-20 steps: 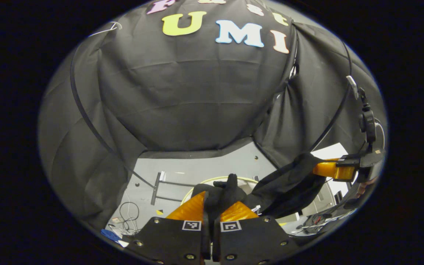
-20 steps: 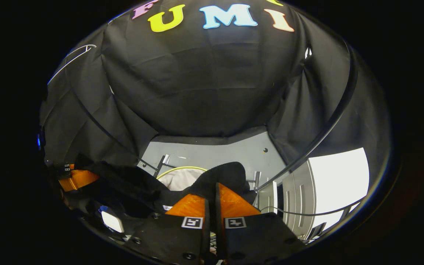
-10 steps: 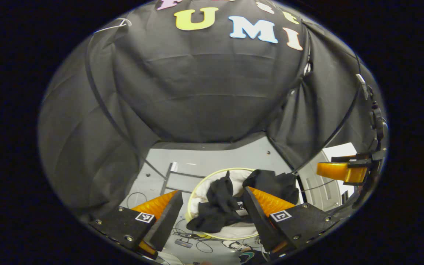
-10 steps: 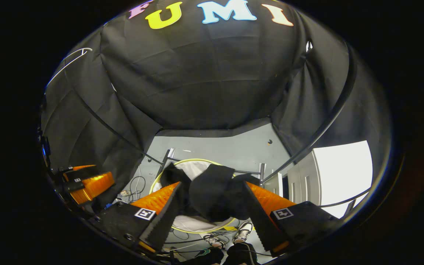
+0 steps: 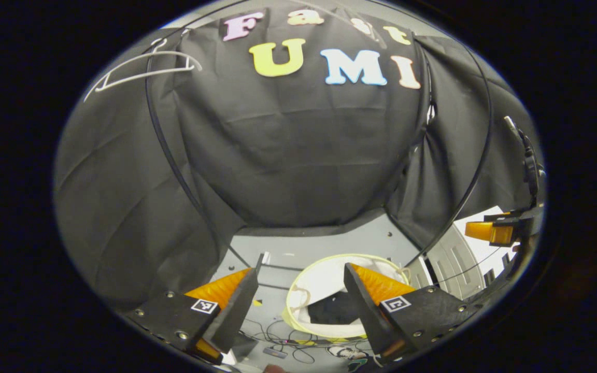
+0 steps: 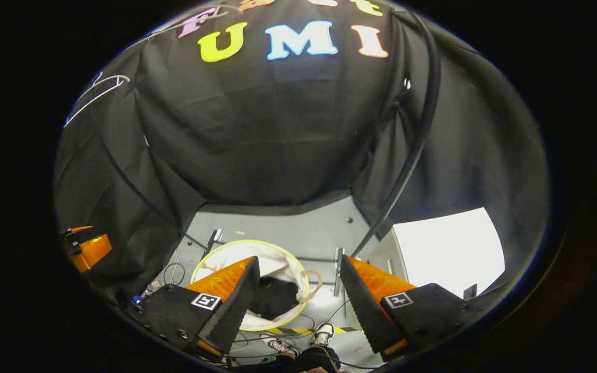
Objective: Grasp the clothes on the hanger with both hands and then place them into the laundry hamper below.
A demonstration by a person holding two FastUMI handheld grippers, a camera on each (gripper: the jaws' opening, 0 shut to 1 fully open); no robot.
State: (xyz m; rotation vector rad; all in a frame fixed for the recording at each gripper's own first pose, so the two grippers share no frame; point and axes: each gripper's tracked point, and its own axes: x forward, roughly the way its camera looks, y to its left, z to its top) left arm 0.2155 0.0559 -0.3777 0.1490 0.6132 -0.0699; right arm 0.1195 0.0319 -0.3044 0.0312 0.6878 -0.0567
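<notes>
- The floor (image 5: 329,243) is grey and runs under everything; the laundry hamper (image 5: 329,282) stands on it, and I take the hamper as my landmark.
- The laundry hamper (image 6: 283,269) is a round white bag with a pale yellow-green rim, standing open directly below me.
- The clothes (image 5: 337,311) lie as a dark bundle down inside the hamper, against its white lining; from my right side the same bundle (image 6: 275,300) sits low within the rim.
- My left gripper (image 5: 301,300) hangs above the hamper with its jaws spread wide and nothing between them.
- My right gripper (image 6: 298,298) also hangs above the hamper, jaws wide apart and bare; in the left gripper view it (image 5: 498,230) sits off to the hamper's right and higher.
- The white wire hanger (image 5: 143,70) hangs bare, far above the hamper and to its left, against the black cloth wall.
- Loose cables (image 5: 298,352) trail on the floor just beside the hamper's near edge.
- A pair of shoes (image 6: 303,339) stands on the floor just on the near side of the hamper.
</notes>
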